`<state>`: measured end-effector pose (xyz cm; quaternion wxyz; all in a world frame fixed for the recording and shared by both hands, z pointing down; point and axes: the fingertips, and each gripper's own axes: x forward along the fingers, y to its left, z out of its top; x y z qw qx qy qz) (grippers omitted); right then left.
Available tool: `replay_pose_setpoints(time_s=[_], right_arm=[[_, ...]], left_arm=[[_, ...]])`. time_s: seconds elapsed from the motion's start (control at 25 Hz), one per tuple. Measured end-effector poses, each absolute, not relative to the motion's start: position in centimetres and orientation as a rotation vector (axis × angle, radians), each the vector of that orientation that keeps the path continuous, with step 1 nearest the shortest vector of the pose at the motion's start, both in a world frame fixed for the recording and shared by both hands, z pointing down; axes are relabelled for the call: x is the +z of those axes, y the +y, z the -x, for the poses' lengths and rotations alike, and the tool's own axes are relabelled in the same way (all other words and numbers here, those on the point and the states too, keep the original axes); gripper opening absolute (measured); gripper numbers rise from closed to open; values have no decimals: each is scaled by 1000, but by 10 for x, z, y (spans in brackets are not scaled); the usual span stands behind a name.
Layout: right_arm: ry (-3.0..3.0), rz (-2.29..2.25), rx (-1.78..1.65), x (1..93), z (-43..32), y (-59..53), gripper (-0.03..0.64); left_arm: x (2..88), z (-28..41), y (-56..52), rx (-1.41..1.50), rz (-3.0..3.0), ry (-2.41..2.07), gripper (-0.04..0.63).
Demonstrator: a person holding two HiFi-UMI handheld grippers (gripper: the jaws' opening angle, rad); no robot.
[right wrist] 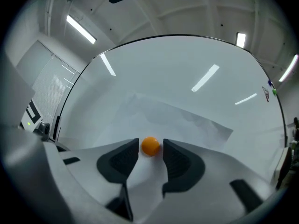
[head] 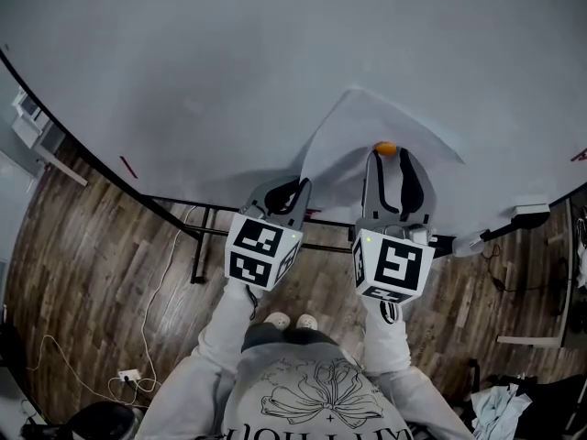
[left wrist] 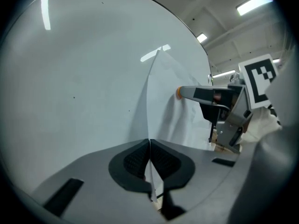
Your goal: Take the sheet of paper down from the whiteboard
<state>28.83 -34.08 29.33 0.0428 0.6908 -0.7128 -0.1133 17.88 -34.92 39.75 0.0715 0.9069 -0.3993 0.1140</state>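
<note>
Left tongs [left wrist: 149, 154] of mine are clamped on the lifted left edge of the sheet of paper [left wrist: 174, 107]. My right tongs [right wrist: 150, 157] stand apart around the orange magnet [right wrist: 150, 145] pinning it to the whiteboard [right wrist: 177, 69]. As I judge it, the magnet has yet to come off.

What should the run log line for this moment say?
left gripper: shut on sheet of paper edge | right gripper: open, orange magnet between jaws | sheet partly lifted off whiteboard
</note>
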Motion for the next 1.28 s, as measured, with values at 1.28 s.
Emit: replay_pose_setpoints(time_s=[1.28], right_arm=[[-2101, -2250, -416, 263, -305, -314, 118]], left_arm=[[376, -119, -335, 426, -2657, -1364, 5]])
